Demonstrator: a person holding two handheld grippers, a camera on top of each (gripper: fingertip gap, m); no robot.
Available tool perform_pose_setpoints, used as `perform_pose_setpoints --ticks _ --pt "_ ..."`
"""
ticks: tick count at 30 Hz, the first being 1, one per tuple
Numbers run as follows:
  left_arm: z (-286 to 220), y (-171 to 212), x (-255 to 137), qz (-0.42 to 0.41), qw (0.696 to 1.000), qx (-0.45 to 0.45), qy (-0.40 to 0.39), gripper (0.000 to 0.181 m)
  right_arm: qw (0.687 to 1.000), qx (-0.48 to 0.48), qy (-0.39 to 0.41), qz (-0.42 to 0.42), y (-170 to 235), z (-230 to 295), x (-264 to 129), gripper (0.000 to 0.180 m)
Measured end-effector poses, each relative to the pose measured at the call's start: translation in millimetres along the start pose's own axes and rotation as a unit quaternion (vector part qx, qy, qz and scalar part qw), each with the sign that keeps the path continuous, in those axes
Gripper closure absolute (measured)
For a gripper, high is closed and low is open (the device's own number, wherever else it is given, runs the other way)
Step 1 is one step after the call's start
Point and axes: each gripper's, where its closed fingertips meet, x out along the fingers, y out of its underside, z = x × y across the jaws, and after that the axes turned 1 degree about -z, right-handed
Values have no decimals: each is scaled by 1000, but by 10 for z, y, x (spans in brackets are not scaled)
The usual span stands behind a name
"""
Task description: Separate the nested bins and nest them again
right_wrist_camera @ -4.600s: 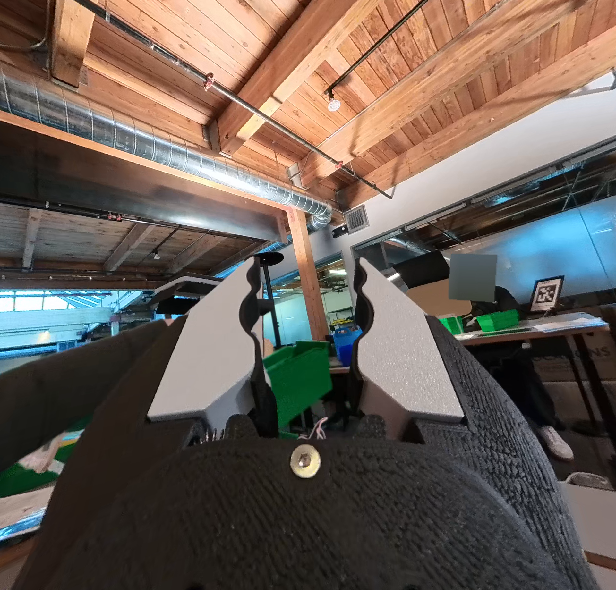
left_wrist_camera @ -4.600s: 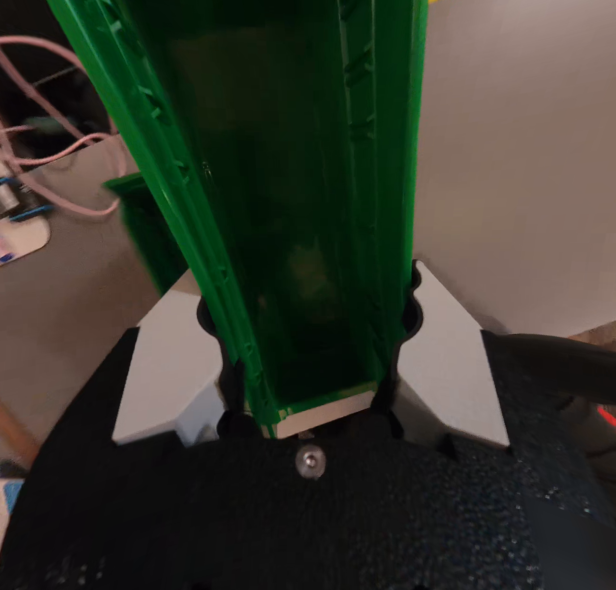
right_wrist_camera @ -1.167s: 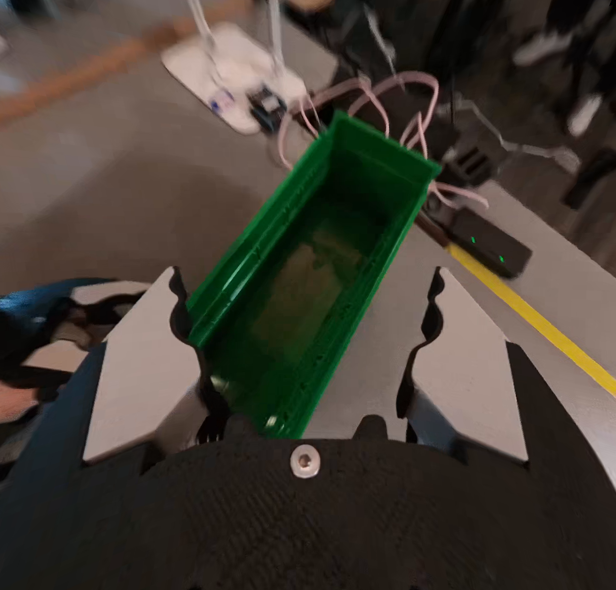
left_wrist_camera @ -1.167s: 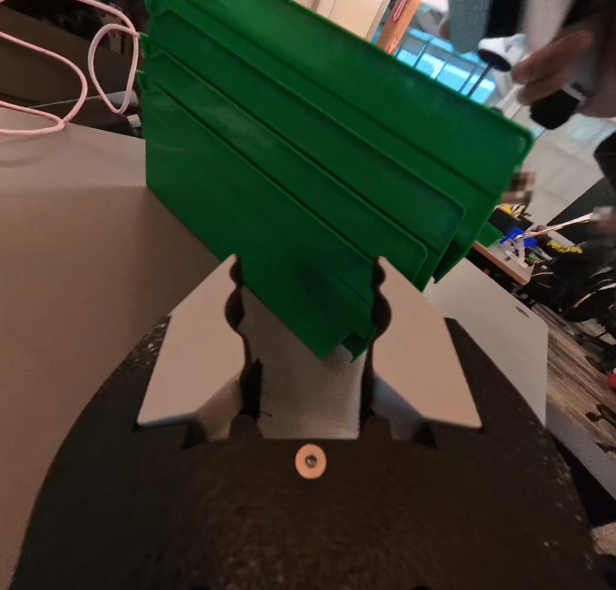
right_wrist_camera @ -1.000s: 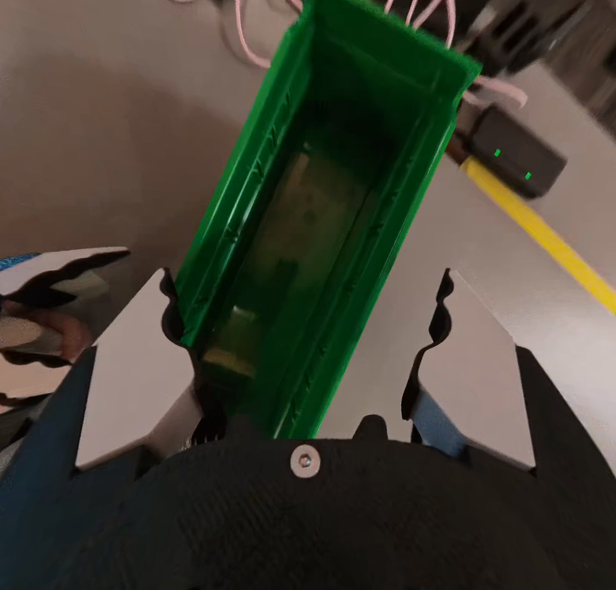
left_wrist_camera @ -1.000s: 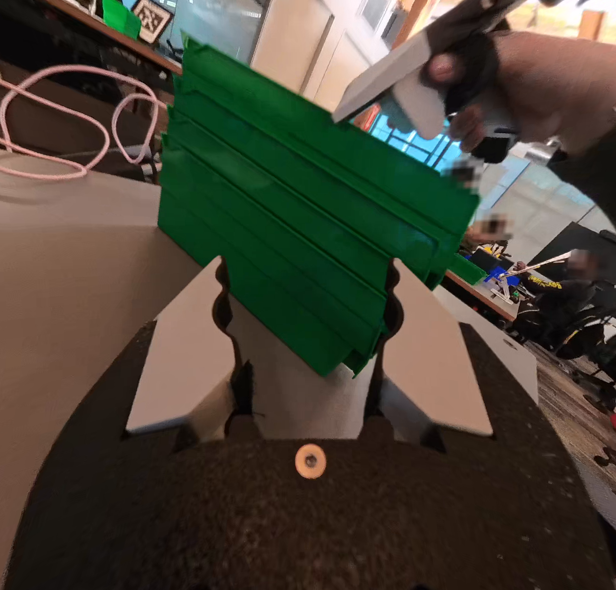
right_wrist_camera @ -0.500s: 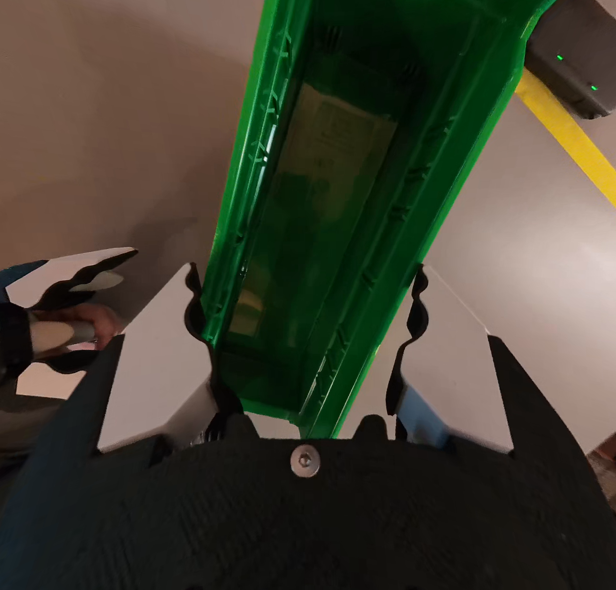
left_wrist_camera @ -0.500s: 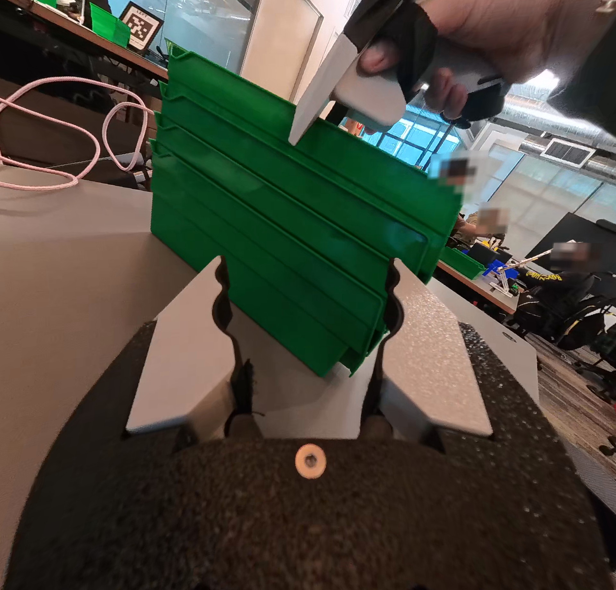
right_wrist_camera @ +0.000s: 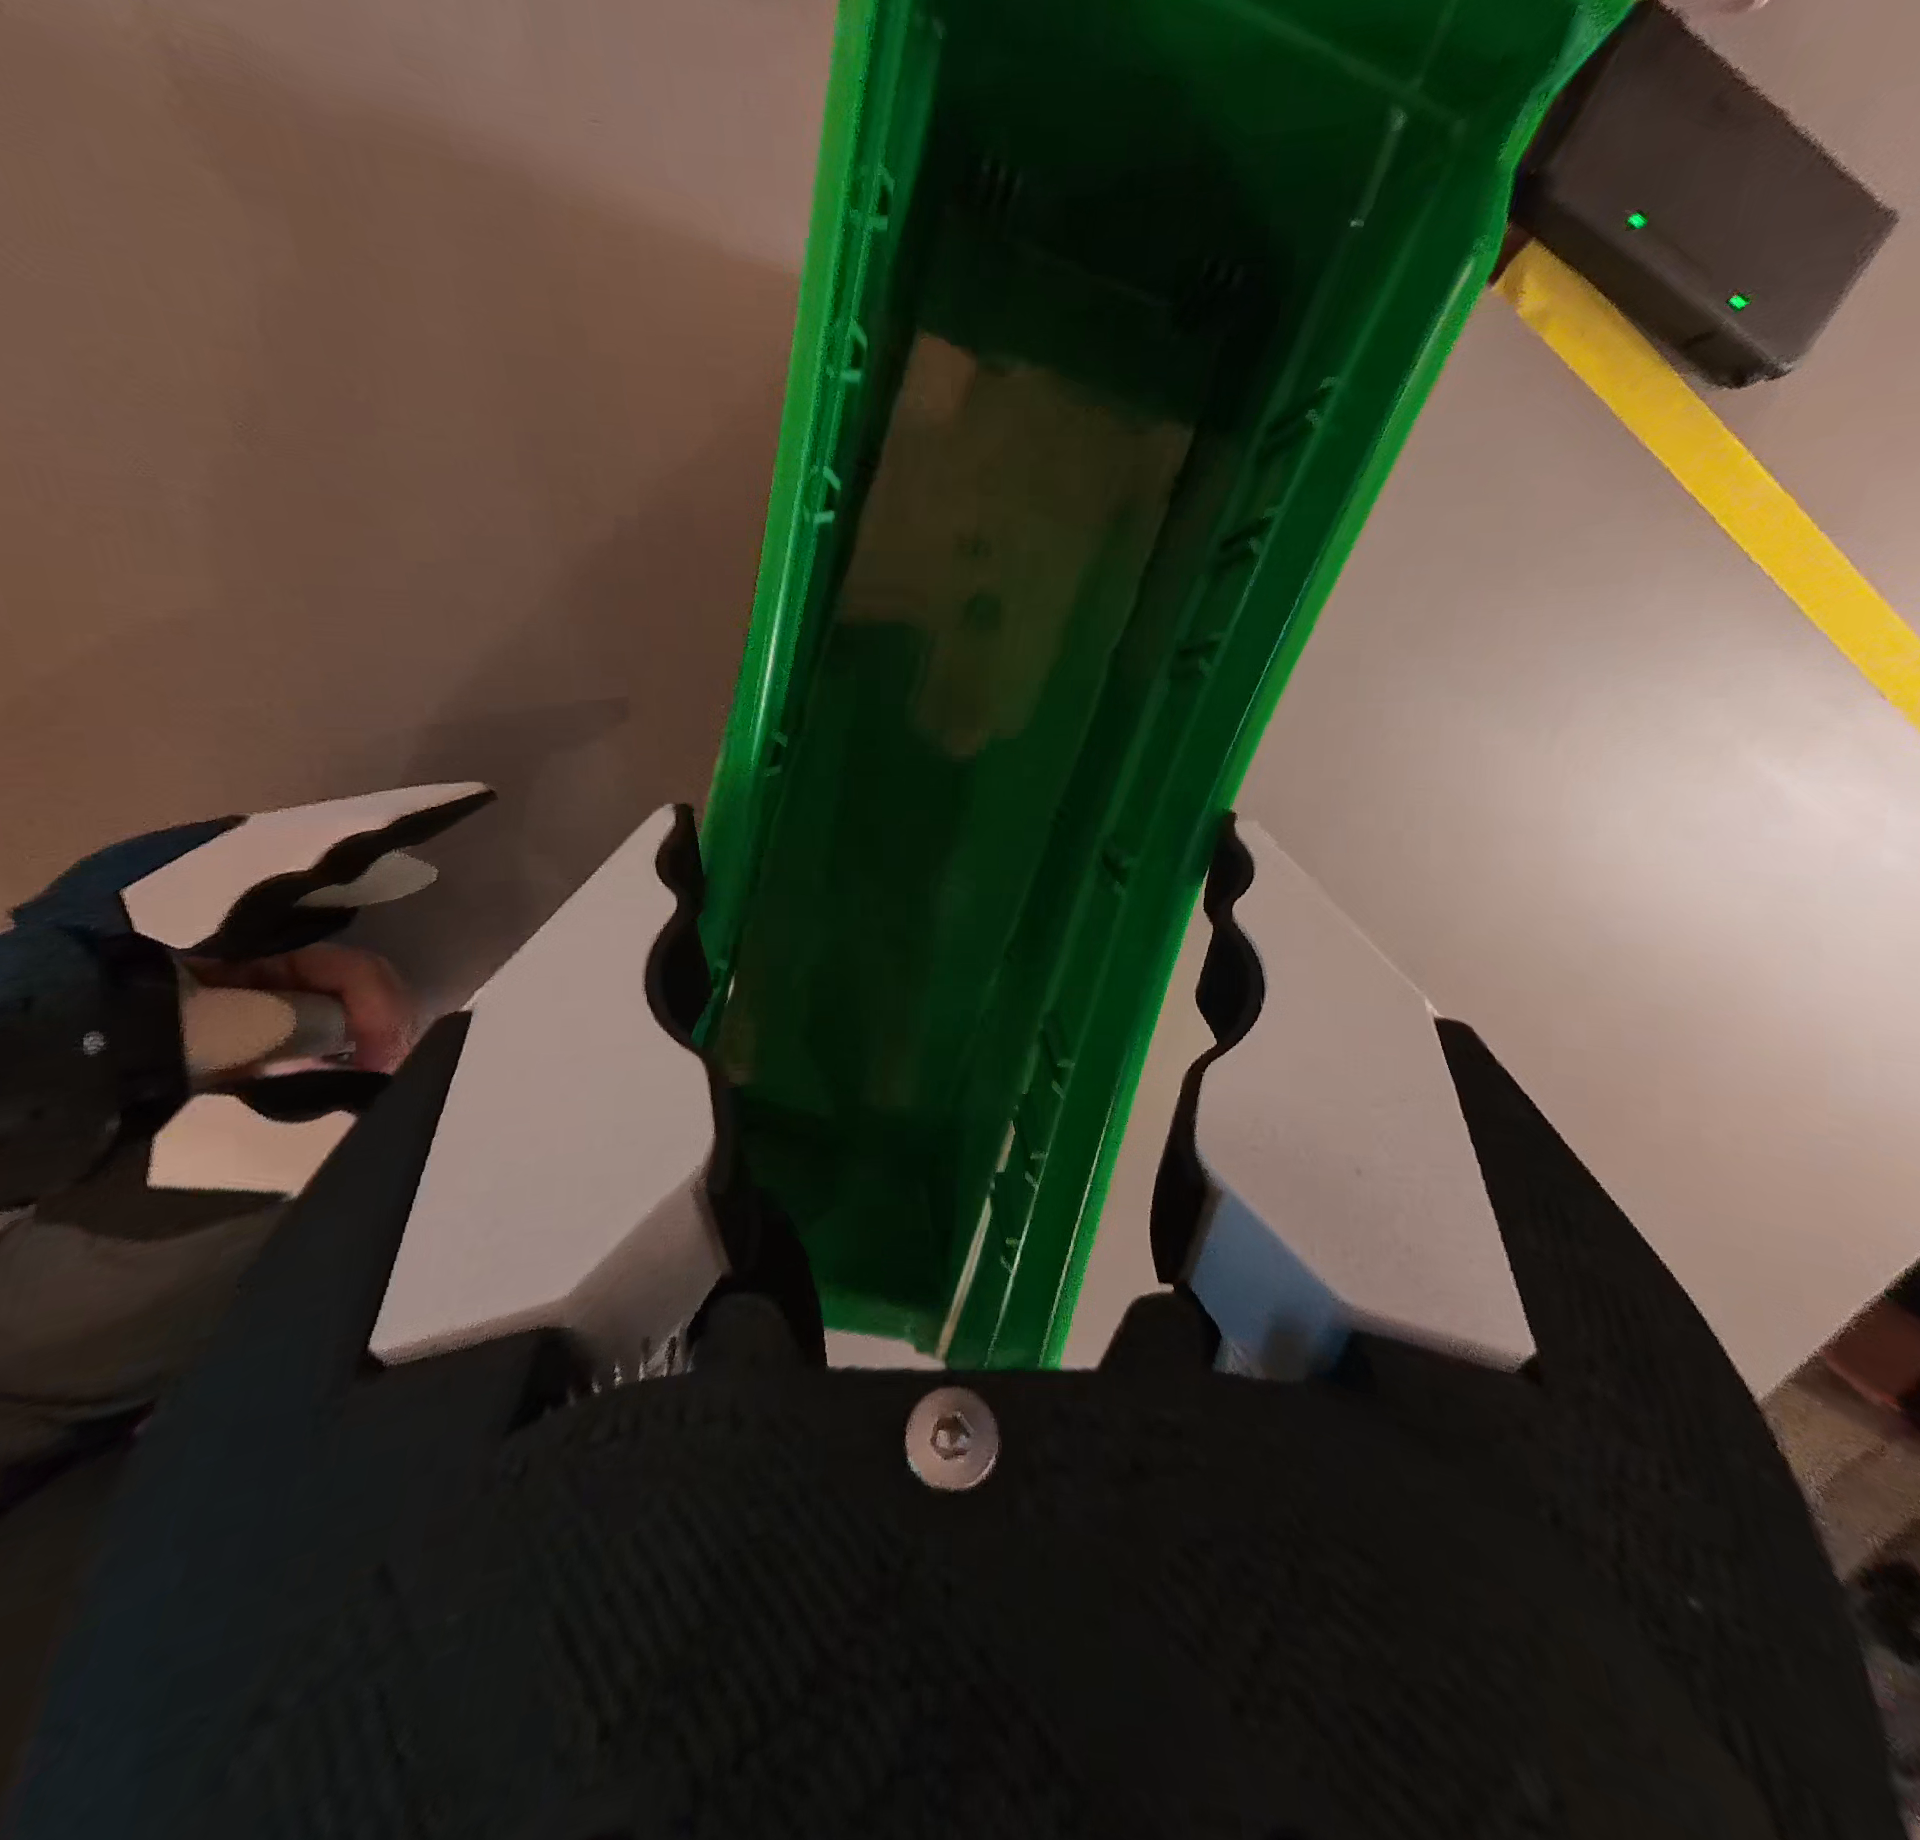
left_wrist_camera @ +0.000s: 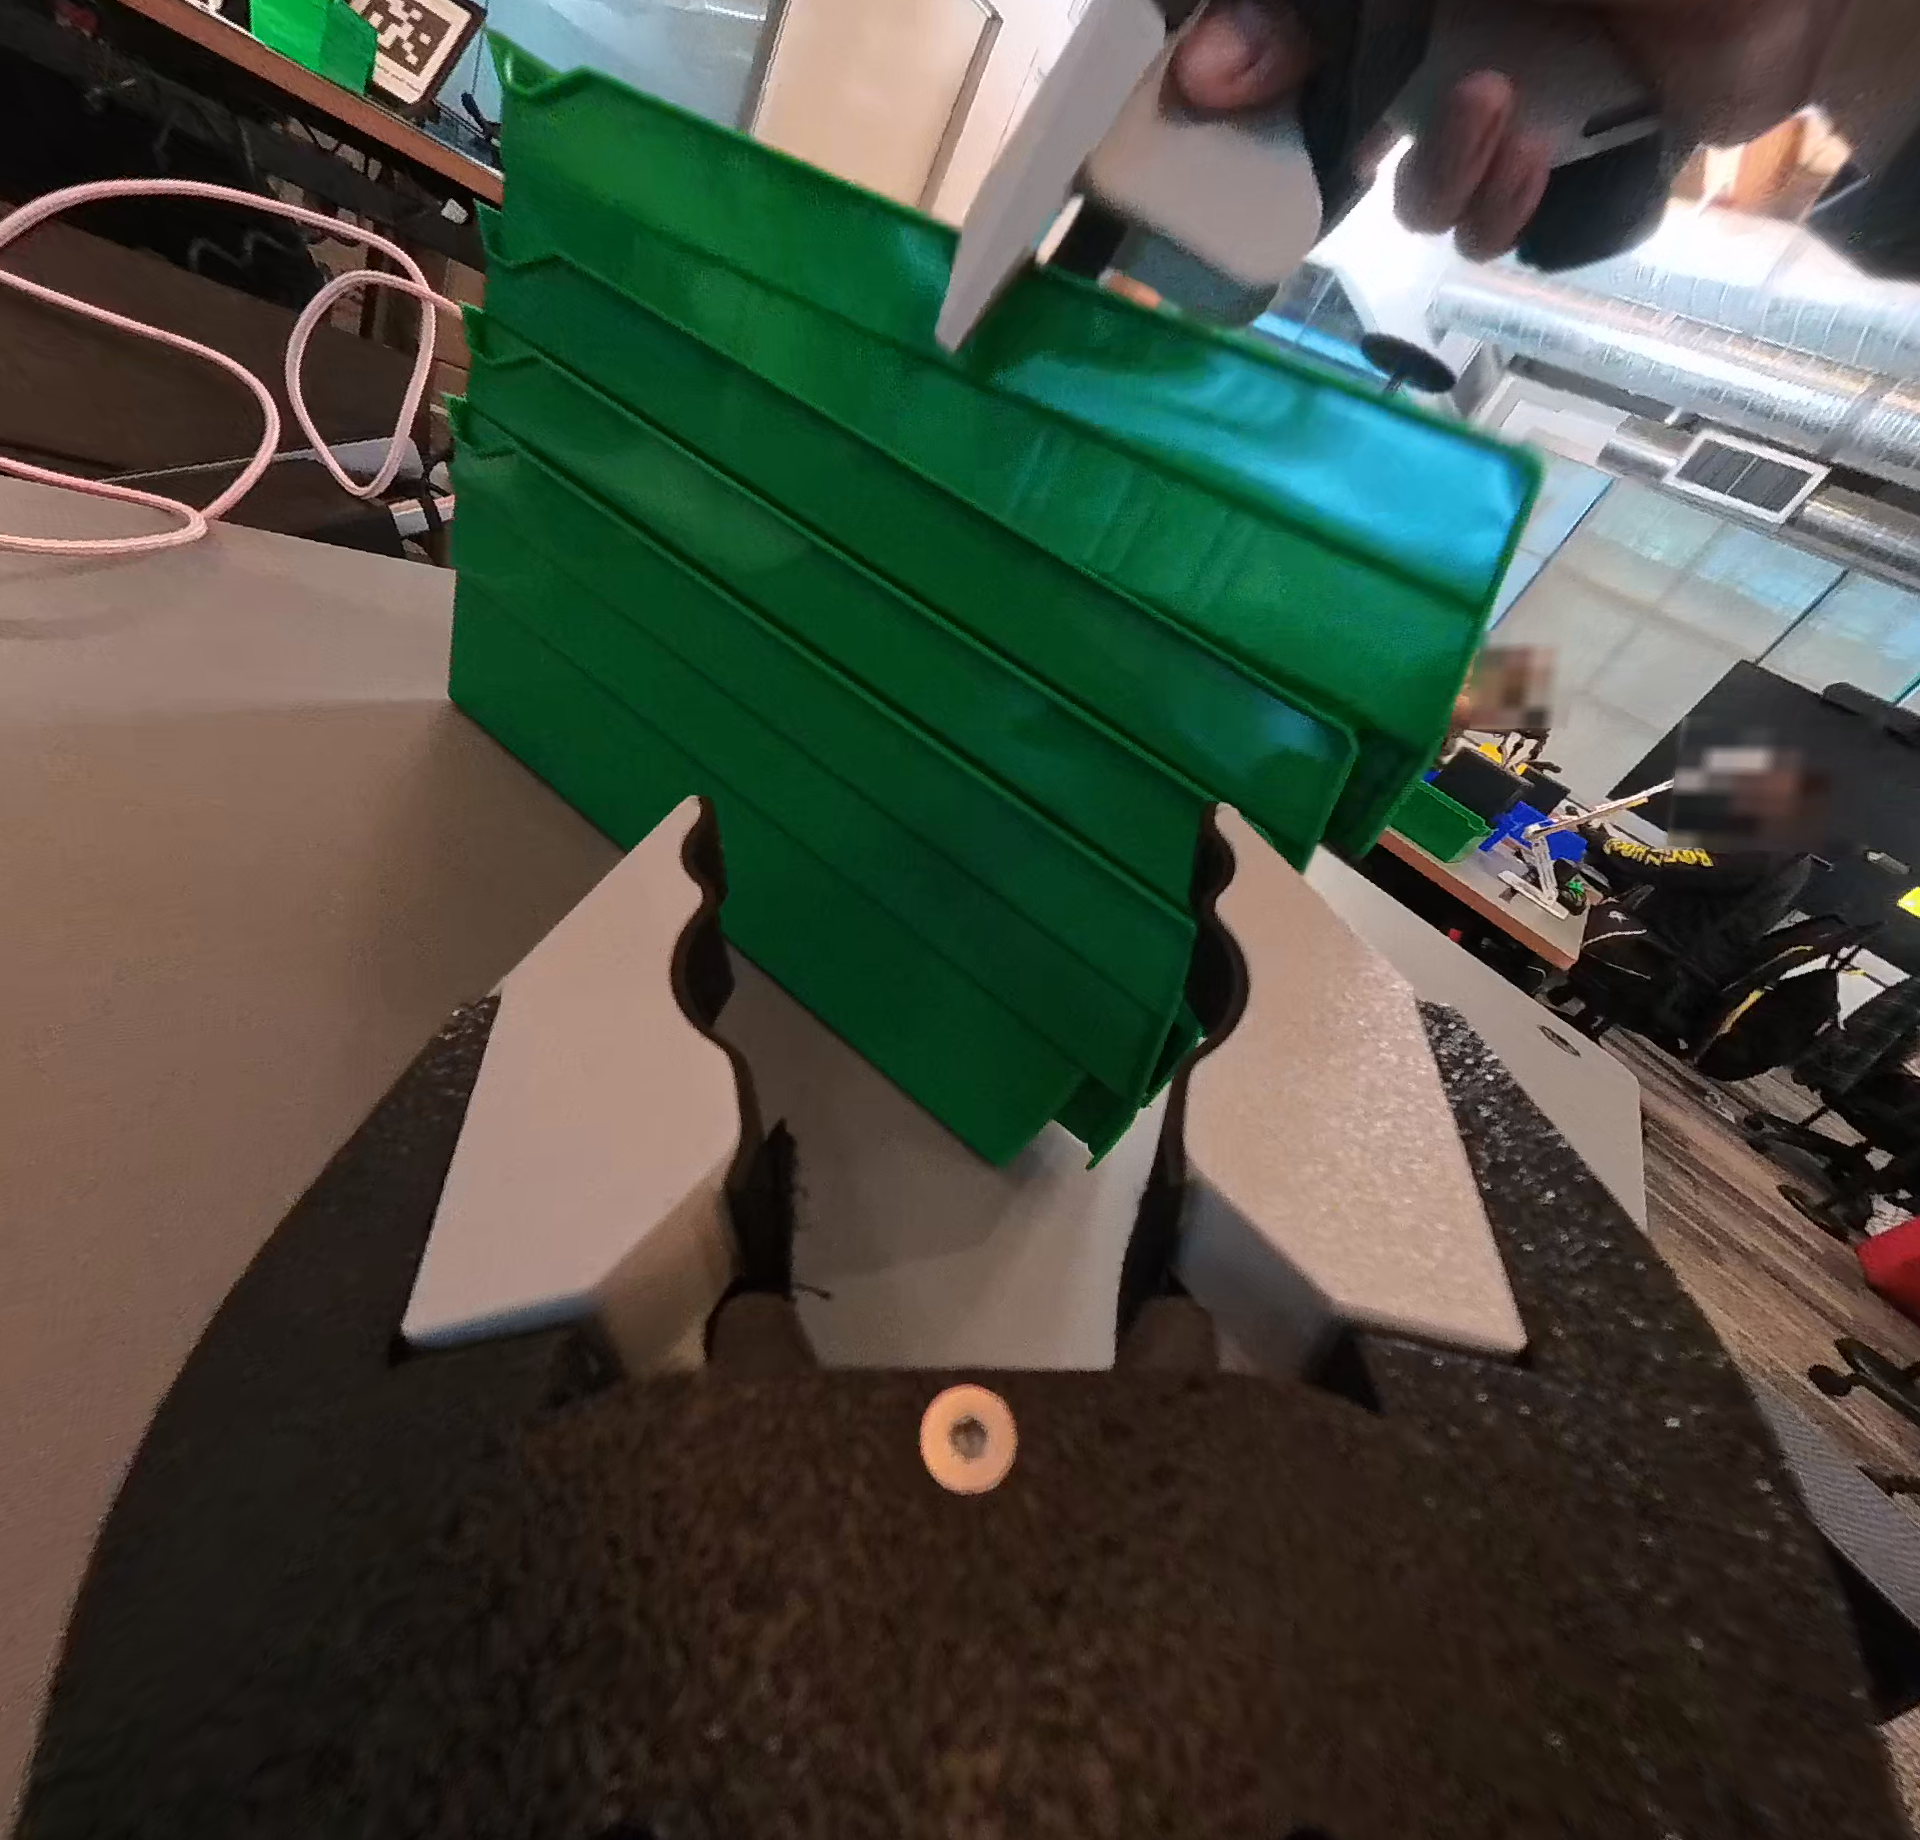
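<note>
Left tool (left_wrist_camera: 956, 959): half open, empty, just beside nested green bins (left_wrist_camera: 883, 668) on counter (left_wrist_camera: 208, 751). Right tool (right_wrist_camera: 951, 959): half open, straddling top bin (right_wrist_camera: 1039, 647) end, grip uncertain.

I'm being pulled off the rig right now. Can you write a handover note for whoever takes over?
Left gripper: open, low at the near corner of the bin stack, holding nothing.
Right gripper: above the stack, fingers astride the near end of the top bin; I cannot tell whether it is clamped.
Things: the green bins sit nested on the grey table, the top one looking slightly raised.
Done: nothing is separated as things lie.
Left: probably grip the top bin, lift it out while the left gripper steadies the stack, separate the rest, then nest them again.
</note>
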Motion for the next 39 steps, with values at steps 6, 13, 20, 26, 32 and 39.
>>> perform_pose_setpoints --ticks 6,13,20,26,32,39 --pt "-3 4 1 1 1000 -8 5 93 999 0 12 -37 -154 -72 -464 83" --pt "16 -19 -27 -5 1000 -12 4 93 995 45 3 -89 -49 -553 -1040 82" --pt "-75 -109 -39 -34 997 -52 51 87 986 138 48 -83 776 -1732 -1132 82" --pt "-36 -135 -16 -38 997 -50 41 87 970 233 39 -59 1785 -2710 -731 81" --pt "-35 -52 48 -16 999 -21 27 87 962 271 41 -13 2650 -3287 -147 80" --pt "-22 59 92 13 999 -20 25 88 965 257 52 -22 2953 -3543 368 78"
